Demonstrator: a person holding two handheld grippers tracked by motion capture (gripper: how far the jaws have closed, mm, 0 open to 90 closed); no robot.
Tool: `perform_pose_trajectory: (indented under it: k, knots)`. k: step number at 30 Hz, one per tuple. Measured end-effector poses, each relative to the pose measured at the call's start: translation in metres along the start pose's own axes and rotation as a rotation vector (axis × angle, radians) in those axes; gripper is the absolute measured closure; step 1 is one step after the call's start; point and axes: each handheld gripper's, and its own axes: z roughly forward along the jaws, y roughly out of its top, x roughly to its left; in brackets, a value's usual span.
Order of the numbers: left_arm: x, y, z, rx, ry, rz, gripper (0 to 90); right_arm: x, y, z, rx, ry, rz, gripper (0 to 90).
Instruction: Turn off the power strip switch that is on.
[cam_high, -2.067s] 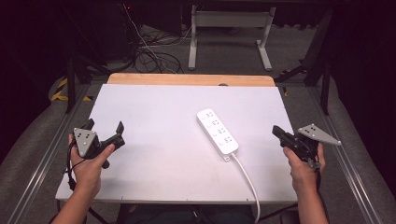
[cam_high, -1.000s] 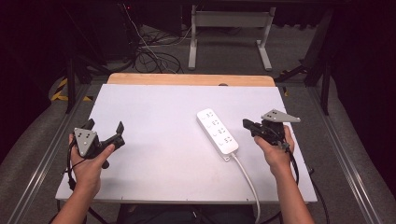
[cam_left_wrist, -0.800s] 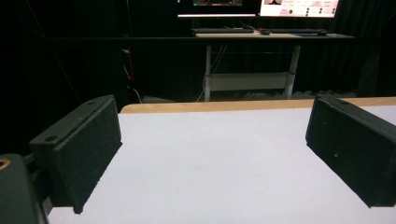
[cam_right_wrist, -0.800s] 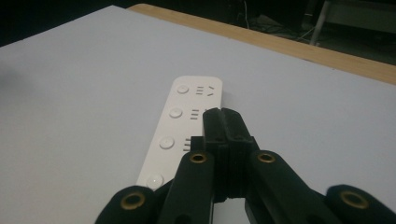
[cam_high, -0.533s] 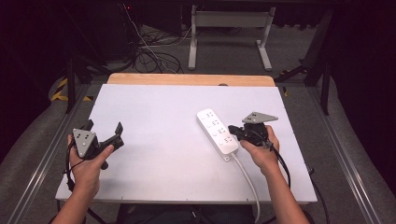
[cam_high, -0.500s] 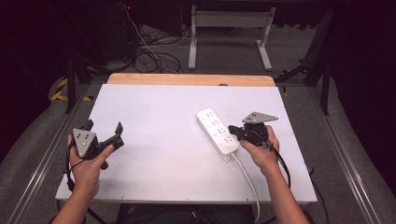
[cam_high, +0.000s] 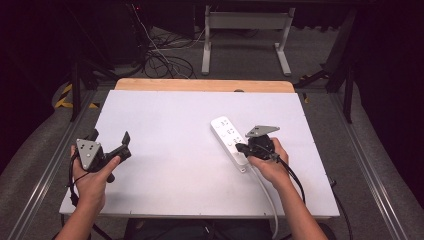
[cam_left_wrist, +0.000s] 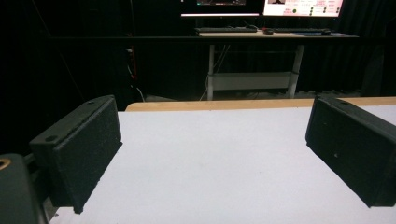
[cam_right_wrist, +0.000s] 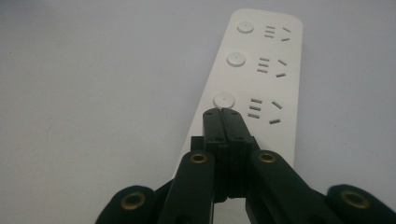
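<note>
The right tool (cam_right_wrist: 227, 114), jaws pressed together and holding nothing, points its tip over the near end of the strip (cam_high: 229, 142) lying right of centre on the desk (cam_high: 165, 130), probably to press a switch, while the left tool (cam_high: 107, 145) waits wide open and empty at the near left.

The right tool (cam_right_wrist: 226, 114) hides the near end of the white plastic power strip (cam_right_wrist: 261, 60); contact is unclear.

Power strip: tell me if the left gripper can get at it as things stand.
Probably yes. Bare table lies between the open left gripper and the strip. The right gripper, jaws shut, sits over its near end; the far end is free.
</note>
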Motion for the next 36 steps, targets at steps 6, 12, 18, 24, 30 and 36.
perform_pose_trajectory:
  k: [6, 12, 18, 24, 30, 36]
  knots:
    - [0.0, 0.0, 0.0, 0.001, -0.002, 0.001, 4.1, 0.001, -0.001, 0.003, 0.024, -0.004, -0.007, 90.0]
    - [-0.001, 0.0, 0.001, 0.005, -0.002, -0.003, 4.1, 0.003, -0.002, 0.006, 0.041, -0.006, -0.02, 90.0]
    - [0.001, 0.0, 0.001, 0.006, -0.001, -0.003, 4.1, 0.004, -0.002, 0.008, 0.055, -0.017, -0.022, 90.0]
    - [0.0, 0.0, 0.001, 0.008, -0.002, -0.004, 4.1, 0.006, -0.003, 0.011, 0.06, -0.023, -0.005, 90.0]
    - [0.001, -0.001, 0.001, 0.01, -0.001, -0.004, 4.2, 0.006, -0.003, 0.011, 0.062, -0.029, 0.041, 90.0]
    - [0.001, -0.001, 0.001, 0.014, 0.001, -0.004, 4.3, 0.009, -0.002, 0.011, 0.067, -0.045, 0.025, 90.0]
